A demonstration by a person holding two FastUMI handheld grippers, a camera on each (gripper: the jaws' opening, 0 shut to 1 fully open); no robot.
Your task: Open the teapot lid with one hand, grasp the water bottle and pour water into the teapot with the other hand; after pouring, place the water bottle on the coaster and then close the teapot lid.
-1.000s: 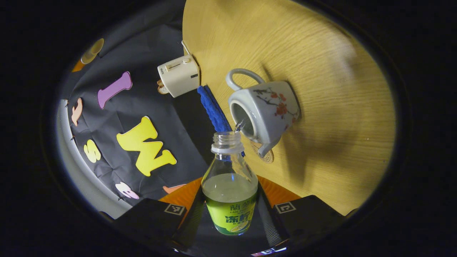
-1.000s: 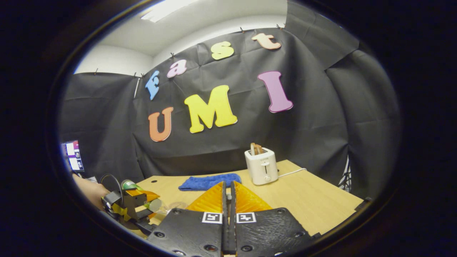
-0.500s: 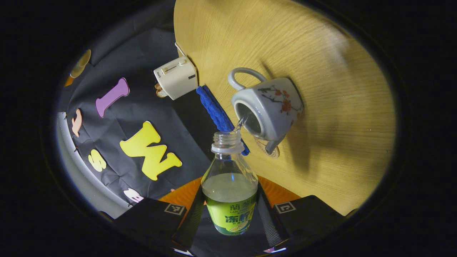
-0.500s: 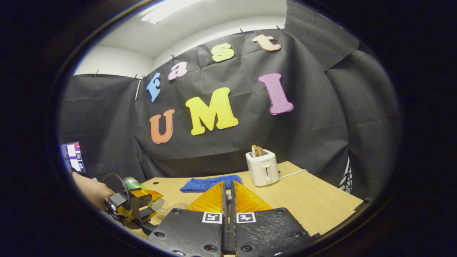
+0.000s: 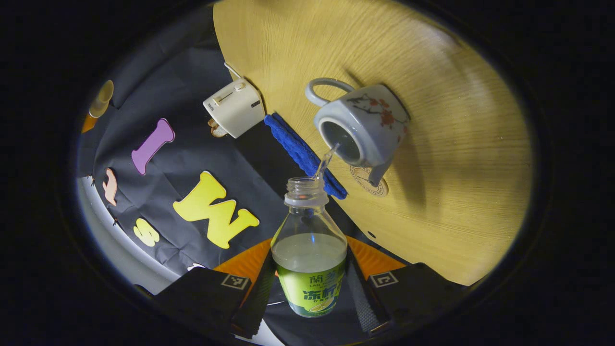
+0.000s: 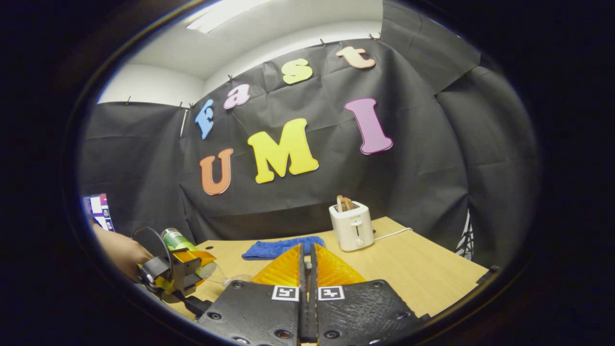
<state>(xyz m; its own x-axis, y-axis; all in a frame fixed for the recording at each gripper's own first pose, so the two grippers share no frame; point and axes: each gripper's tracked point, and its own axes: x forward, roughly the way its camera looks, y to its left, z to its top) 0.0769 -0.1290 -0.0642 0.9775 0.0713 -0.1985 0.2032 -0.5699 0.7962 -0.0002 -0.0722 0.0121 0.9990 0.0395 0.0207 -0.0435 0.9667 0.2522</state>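
Clear plastic with a green label: that is the water bottle [image 5: 310, 250] nearest me in the left gripper view, clamped between the fingers of my left gripper [image 5: 310, 288], one pressing on each side. It is tipped, and a thin stream leaves its open mouth toward one o'clock into the lidless teapot [image 5: 362, 127]. The teapot stands on the wooden worktop [image 5: 456, 144], its spout over the round coaster [image 5: 370, 175]. At eleven o'clock beyond the bottle mouth lie a blue cloth [image 5: 300, 154] and then a white toaster [image 5: 234, 106].

In the right gripper view, my right gripper [image 6: 307, 269] has its fingers clenched almost together; I cannot tell whether anything is held between them. At nine o'clock a hand [image 6: 120, 250] holds the left gripper.
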